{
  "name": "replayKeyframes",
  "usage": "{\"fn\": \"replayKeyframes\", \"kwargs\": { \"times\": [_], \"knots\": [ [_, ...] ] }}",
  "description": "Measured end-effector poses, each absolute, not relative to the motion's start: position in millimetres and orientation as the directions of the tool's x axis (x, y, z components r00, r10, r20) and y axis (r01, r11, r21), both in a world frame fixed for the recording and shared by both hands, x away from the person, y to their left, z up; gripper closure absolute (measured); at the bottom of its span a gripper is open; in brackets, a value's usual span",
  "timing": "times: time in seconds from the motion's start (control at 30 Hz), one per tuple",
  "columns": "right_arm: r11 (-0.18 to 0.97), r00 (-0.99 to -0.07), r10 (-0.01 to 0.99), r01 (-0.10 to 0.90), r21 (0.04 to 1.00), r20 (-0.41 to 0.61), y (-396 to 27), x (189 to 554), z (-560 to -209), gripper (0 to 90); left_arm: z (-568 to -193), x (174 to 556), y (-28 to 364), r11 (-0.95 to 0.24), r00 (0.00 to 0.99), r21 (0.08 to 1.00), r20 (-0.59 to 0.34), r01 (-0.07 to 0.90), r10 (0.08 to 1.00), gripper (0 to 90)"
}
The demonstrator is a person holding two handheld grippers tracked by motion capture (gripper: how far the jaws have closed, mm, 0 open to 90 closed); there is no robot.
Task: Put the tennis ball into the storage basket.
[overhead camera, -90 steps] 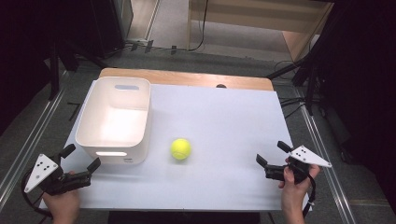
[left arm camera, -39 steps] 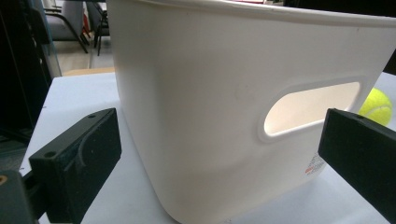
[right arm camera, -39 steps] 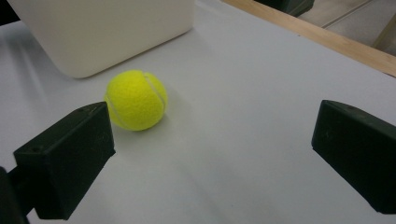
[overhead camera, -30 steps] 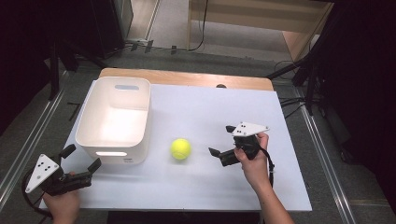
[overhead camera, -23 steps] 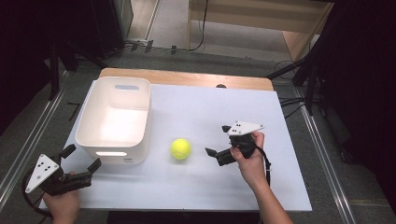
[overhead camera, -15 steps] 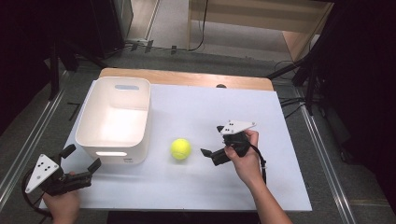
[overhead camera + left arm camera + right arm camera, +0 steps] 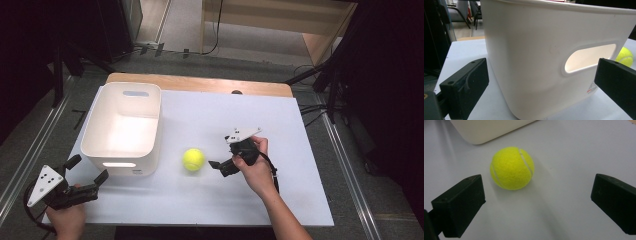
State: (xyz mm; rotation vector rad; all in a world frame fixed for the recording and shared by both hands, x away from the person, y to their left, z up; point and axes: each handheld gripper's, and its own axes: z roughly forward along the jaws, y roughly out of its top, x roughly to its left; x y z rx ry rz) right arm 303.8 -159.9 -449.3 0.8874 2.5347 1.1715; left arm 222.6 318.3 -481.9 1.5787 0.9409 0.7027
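Yellow ball: a tennis ball (image 7: 193, 160) lies on the white table top (image 7: 280, 130), just beside the near right corner of the white bin (image 7: 122, 131) but apart from its wall.
Ball in right gripper view: the ball (image 7: 512, 168) sits ahead of the jaws and left of centre, nearer the left jaw, touched by neither.
Right gripper: the right gripper (image 7: 216, 165) has its jaws spread wide, nothing between them, tips pointing at the ball from its right.
Change, right side: three seconds ago this gripper rested near the table's right edge; it has since travelled leftward in steps and now stands just short of the ball.
Change, ball and bin: neither has shifted over the same span.
Left gripper: the left gripper (image 7: 87, 180) hangs at the near left corner of the table, jaws apart and empty, in the same place as three seconds ago.
Left gripper view: the bin's wall with its handle slot (image 7: 589, 58) stands close ahead, between the jaws' lines.
Meaning for the work: approach is nearly complete; in my judgement the step in hand is the grasp of the ball, with the bin as the likely destination.
Next move calls for: a short advance and a slight shift to centre the ball before closing.
Risk: a nudge from one jaw could roll the ball away.
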Motion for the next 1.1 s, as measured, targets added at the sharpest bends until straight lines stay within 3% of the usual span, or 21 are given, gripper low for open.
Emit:
{"fn": "replayKeyframes", "kwargs": {
  "times": [1.1],
  "knots": [
    [0.628, -0.857, 0.512, 0.416, 0.657, 0.053, -113, 321, -468, 0.0, -482, 223, 318, -0.066, 0.509, 0.978, -0.046, 0.200, 0.859, 0.0]
  ]
}}
